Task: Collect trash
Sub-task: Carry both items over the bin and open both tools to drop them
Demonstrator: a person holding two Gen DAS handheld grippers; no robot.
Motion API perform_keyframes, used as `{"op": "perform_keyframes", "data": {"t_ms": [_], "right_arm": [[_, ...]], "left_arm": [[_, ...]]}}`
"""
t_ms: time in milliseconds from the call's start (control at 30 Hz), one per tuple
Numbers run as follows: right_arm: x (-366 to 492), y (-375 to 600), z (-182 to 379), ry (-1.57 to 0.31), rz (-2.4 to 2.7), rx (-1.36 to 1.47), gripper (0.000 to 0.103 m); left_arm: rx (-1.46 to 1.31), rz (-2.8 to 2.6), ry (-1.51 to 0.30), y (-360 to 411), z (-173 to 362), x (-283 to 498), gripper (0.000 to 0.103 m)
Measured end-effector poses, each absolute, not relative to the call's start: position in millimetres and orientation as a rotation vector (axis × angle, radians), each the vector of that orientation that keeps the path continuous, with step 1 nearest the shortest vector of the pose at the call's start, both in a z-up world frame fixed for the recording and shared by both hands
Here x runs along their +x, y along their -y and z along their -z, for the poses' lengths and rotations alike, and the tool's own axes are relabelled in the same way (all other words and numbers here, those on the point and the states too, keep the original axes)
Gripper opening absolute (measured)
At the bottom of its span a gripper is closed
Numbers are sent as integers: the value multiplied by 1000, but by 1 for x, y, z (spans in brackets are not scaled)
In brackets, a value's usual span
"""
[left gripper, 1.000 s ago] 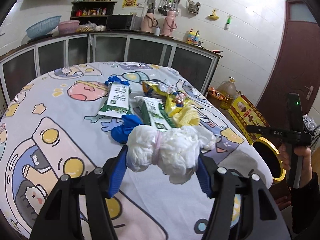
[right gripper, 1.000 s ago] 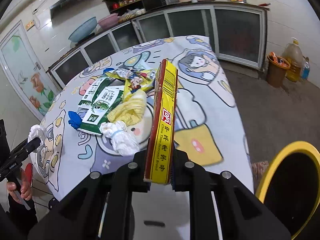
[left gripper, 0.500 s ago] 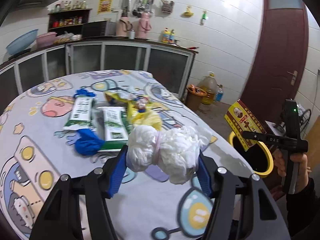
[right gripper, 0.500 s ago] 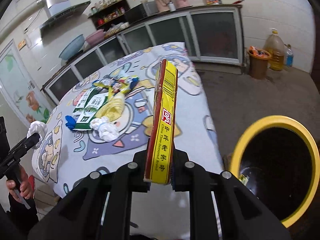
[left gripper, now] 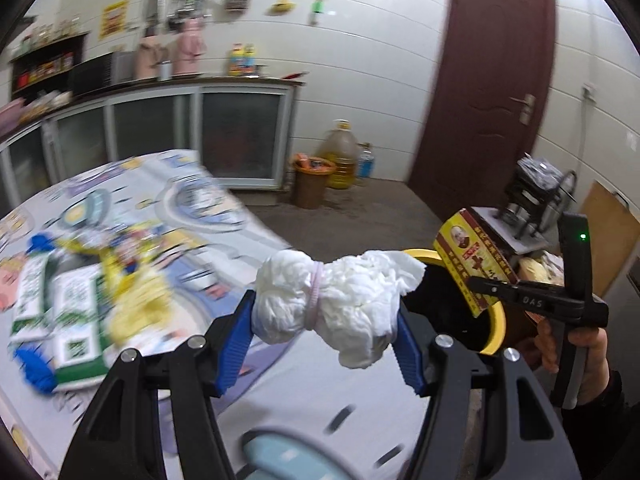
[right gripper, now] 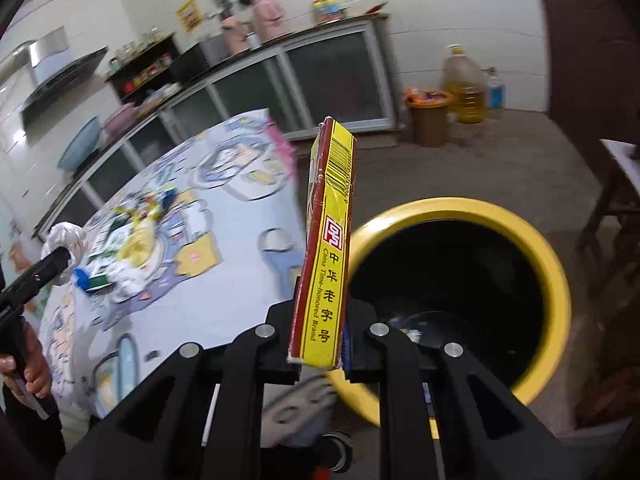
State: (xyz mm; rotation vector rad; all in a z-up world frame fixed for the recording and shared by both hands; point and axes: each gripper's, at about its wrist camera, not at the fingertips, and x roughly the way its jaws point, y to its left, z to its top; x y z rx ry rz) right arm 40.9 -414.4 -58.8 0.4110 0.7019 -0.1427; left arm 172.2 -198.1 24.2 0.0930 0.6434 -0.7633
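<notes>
Bin (right gripper: 558,280) mouth wide open, dark inside; in the right wrist view only the upright yellow box (right gripper: 329,248) covers its left rim. Table edge (right gripper: 280,264) sits just left of the bin. In the left wrist view, floor (left gripper: 352,216) past the table is bare up to the brown bucket (left gripper: 311,184) and oil jug (left gripper: 340,152) at the far cabinets. Right of the bin: clutter and a board (left gripper: 608,240) near the door (left gripper: 488,80). Trash pile (left gripper: 80,280) takes the table's left side; near right part free.

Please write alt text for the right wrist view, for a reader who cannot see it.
The right gripper clamps a flat yellow box upright, beside the open yellow-rimmed bin on the floor. Left of it, blurred wrappers lie on the cartoon-print tablecloth.
</notes>
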Motion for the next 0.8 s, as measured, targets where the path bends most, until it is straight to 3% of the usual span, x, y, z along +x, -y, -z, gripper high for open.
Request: {"op": "perform_keyframes", "data": {"t_ms": [333,800], "right_arm": [[21,461,79,-709,281,467,15],[28,475,109,-759,333,498,15]], "left_arm": [[133,934,-674,300,-7,174,59],[152,992,-751,362,23,191,59]]}}
